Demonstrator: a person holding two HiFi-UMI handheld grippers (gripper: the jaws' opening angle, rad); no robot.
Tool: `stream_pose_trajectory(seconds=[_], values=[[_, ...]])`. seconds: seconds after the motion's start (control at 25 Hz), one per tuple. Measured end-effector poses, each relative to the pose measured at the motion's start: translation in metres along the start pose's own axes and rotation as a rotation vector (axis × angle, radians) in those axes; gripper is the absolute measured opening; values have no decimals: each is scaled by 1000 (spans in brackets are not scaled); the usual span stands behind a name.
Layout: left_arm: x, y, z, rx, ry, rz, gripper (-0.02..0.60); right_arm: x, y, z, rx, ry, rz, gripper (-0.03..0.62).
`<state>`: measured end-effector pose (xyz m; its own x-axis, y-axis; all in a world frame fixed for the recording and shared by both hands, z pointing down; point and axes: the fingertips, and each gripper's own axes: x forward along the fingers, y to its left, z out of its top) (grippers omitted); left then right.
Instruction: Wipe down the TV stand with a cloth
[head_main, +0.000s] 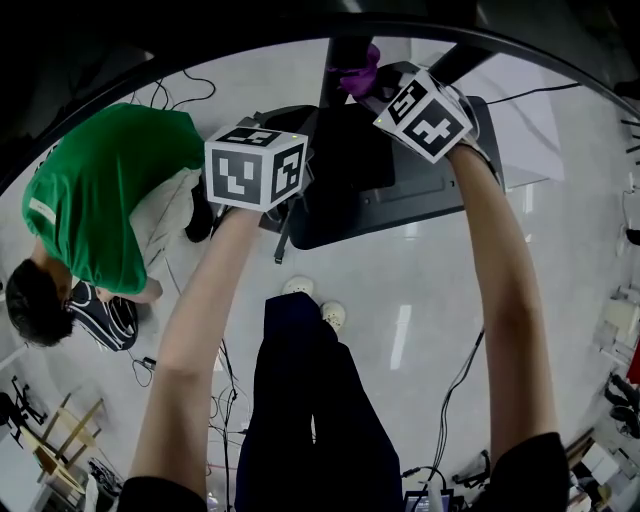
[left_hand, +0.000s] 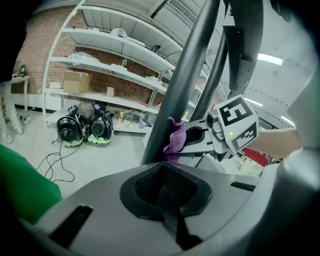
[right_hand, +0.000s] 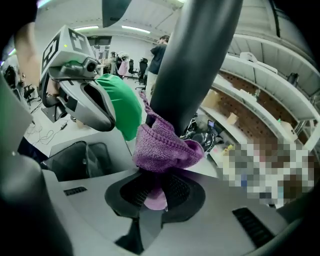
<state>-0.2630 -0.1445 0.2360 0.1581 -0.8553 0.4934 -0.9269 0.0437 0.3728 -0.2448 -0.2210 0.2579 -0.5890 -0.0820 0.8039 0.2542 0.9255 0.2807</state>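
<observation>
In the head view, both grippers reach over the TV stand base (head_main: 400, 195), and the right gripper (head_main: 425, 115) holds a purple cloth (head_main: 358, 75) at the upright pole (head_main: 345, 50). The left gripper view shows the left gripper (left_hand: 167, 187) facing the pole, its jaws pressed together on nothing. The right gripper view shows the cloth pinched in the right jaws and bunched against the pole.

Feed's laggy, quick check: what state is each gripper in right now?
Left gripper: closed, empty.
Right gripper: closed on the purple cloth, pressed against the stand's pole.
</observation>
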Motion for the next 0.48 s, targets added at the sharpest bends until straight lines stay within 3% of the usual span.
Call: stream_pose_trajectory(seconds=[0.24,0.48], values=[[-2,-4,1,2,6,2,6,0,0,1,58,-28,-2,69],[-8,-9,2,-6,4,10,6,-21,-12,-3,54,-72,-164,69]])
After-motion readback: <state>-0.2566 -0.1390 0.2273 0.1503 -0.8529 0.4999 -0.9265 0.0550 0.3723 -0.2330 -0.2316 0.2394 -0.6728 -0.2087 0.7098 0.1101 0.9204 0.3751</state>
